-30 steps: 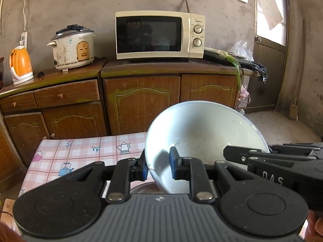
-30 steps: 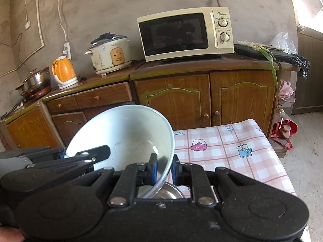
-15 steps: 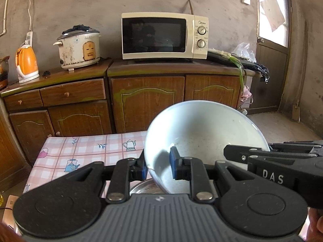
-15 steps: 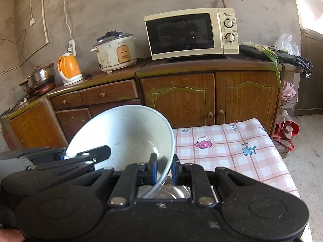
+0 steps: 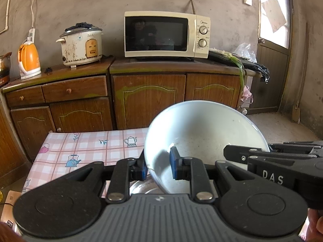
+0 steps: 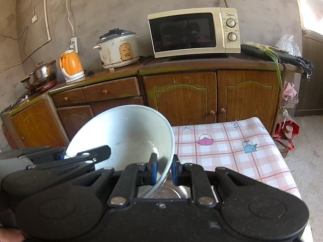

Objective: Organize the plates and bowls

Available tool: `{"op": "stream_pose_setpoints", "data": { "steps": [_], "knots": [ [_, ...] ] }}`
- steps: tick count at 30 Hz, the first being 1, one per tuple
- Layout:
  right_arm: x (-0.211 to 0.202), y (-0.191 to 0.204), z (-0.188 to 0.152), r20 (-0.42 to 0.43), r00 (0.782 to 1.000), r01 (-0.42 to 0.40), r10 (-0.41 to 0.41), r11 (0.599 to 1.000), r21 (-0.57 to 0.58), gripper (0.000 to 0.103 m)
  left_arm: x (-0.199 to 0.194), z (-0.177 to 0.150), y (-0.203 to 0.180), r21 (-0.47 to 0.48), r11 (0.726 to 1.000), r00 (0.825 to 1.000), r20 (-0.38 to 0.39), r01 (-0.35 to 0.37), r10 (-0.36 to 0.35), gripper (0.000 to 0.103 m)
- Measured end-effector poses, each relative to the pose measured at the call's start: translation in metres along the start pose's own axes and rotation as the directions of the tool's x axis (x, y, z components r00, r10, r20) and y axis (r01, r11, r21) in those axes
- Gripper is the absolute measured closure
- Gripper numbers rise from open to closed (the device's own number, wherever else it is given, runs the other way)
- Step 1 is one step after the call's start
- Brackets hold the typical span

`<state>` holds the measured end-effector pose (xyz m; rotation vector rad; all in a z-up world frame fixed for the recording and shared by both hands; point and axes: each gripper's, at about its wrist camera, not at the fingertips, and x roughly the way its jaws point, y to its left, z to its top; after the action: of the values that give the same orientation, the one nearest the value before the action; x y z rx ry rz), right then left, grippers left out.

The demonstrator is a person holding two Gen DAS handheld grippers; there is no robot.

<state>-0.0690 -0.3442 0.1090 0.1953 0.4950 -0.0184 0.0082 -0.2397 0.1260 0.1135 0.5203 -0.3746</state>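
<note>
Pink checked tablecloth before wooden cabinets, microwave on top.

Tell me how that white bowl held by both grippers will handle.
The white bowl looks glazed, so probably slippery at the rim, where the left gripper and right gripper pinch it. It keeps its shape, so likely stiff, and probably breakable if dropped.

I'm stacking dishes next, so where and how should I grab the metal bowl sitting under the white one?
Take the metal bowl by its thin rim, jaws straddling the wall from above. Only a sliver shows beneath the white bowl, which both grippers hold, so clear that first.
</note>
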Motion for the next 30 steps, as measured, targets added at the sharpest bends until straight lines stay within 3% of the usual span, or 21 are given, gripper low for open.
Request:
{"op": "stream_pose_setpoints", "data": {
  "steps": [30],
  "knots": [
    [-0.01, 0.004, -0.026, -0.034, 0.999, 0.005, -0.005, 1.0, -0.002, 0.084, -0.009, -0.023, -0.003, -0.014, 1.0, 1.0, -0.025, 0.005, -0.005, 0.081]
  ]
}}
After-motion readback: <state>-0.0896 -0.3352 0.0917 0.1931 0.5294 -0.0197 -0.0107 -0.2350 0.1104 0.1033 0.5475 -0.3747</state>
